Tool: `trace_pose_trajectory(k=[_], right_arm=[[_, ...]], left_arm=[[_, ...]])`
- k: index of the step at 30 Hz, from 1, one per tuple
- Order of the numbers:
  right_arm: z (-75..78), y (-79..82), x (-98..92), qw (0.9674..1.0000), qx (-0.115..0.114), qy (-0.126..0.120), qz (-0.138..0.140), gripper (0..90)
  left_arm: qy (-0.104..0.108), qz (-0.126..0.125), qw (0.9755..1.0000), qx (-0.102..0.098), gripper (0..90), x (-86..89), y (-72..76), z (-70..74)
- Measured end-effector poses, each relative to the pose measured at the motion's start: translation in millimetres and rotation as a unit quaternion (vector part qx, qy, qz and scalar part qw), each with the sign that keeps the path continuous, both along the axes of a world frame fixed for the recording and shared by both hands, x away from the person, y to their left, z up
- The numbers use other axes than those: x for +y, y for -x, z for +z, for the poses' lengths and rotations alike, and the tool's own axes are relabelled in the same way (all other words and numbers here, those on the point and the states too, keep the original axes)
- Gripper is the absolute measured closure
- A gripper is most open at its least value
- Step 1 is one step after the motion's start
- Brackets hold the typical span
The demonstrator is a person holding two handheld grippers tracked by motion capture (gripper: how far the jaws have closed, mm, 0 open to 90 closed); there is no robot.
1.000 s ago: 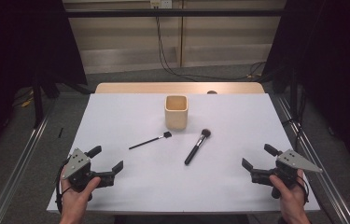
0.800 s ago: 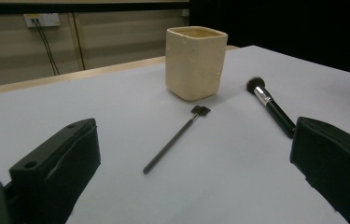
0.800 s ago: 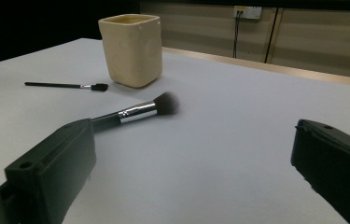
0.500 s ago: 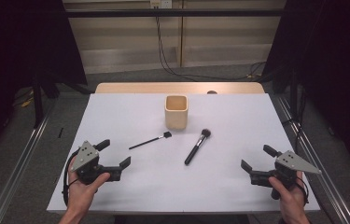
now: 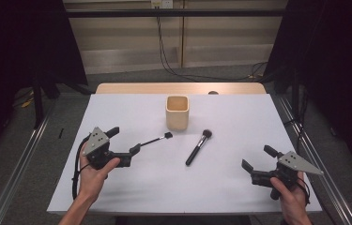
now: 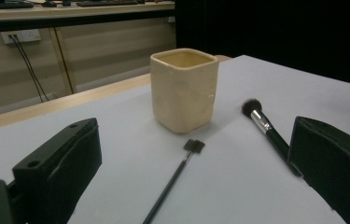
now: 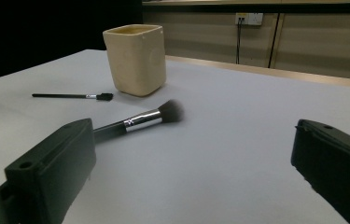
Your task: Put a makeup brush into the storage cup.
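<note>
Both claws (image 5: 124,142) (image 5: 256,157) gape apart near a thin flat brush (image 5: 155,139) and square matte cup (image 5: 177,112).

The white bench (image 5: 117,112) has a cream cup (image 5: 177,112) on it. Just beside the cup lie a thin brush (image 5: 155,139) and a big brush (image 5: 198,147).

thin black brush (image 5: 154,140) | flat on table | square head toward cream cup (image 5: 177,113) | untouched
</note>
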State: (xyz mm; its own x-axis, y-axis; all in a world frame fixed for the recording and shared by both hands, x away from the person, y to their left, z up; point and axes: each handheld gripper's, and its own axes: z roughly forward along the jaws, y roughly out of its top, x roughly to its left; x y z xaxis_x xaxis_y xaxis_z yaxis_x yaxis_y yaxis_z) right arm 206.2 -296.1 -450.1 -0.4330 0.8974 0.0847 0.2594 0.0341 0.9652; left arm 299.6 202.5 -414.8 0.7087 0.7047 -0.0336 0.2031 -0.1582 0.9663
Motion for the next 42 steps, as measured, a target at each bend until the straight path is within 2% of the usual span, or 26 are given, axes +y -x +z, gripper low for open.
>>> trace_pose_trajectory(k=[8,15,18,23,25,27,29,33,36,40,42], right_arm=[[-0.5,-0.3,0.2,1.0000,0.004,0.003,0.007,0.0],[-1.1,-1.0,-0.3,0.9999,0.009,0.002,0.009,0.0],[-1.0,-0.7,-0.3,0.9999,0.010,0.002,0.010,0.0],[-0.9,0.2,-0.5,0.9998,0.010,0.002,0.015,0.0],[-1.1,0.1,-0.3,0.9998,0.012,0.002,0.014,0.0],[-1.2,0.0,0.0,0.9998,0.013,0.001,0.014,0.0],[-1.2,-0.2,0.5,0.9998,0.014,0.003,0.015,0.0],[-1.2,0.8,0.1,0.9998,0.011,0.006,0.017,0.0],[-1.4,1.5,-0.5,0.9998,0.013,0.005,0.016,0.0],[-1.5,2.0,-0.4,0.9998,0.014,0.006,0.015,0.0],[-1.6,2.2,0.1,0.9997,0.014,0.007,0.016,0.0]], left_arm=[[-0.002,-0.005,0.9999,-0.014,4.6,-13.3,-18.1,6.4],[-0.003,-0.008,0.9999,-0.013,3.7,-21.1,-29.6,12.1],[-0.004,-0.007,1.0000,0.000,3.8,-25.7,-38.5,12.7],[-0.013,-0.005,0.9999,0.004,3.8,-31.4,-44.5,13.0],[-0.016,-0.012,0.9998,0.000,3.8,-39.4,-45.5,16.9],[-0.016,-0.017,0.9997,0.005,3.8,-41.8,-46.3,18.8],[-0.031,-0.019,0.9993,0.002,3.8,-48.1,-53.9,21.8],[-0.045,-0.021,0.9986,0.014,3.8,-50.7,-62.8,20.8],[-0.069,-0.014,0.9974,0.016,3.9,-52.5,-72.8,17.2],[-0.080,-0.024,0.9952,0.051,4.1,-55.7,-81.8,13.1],[-0.103,-0.029,0.9925,0.059,4.5,-60.3,-82.3,14.2]])
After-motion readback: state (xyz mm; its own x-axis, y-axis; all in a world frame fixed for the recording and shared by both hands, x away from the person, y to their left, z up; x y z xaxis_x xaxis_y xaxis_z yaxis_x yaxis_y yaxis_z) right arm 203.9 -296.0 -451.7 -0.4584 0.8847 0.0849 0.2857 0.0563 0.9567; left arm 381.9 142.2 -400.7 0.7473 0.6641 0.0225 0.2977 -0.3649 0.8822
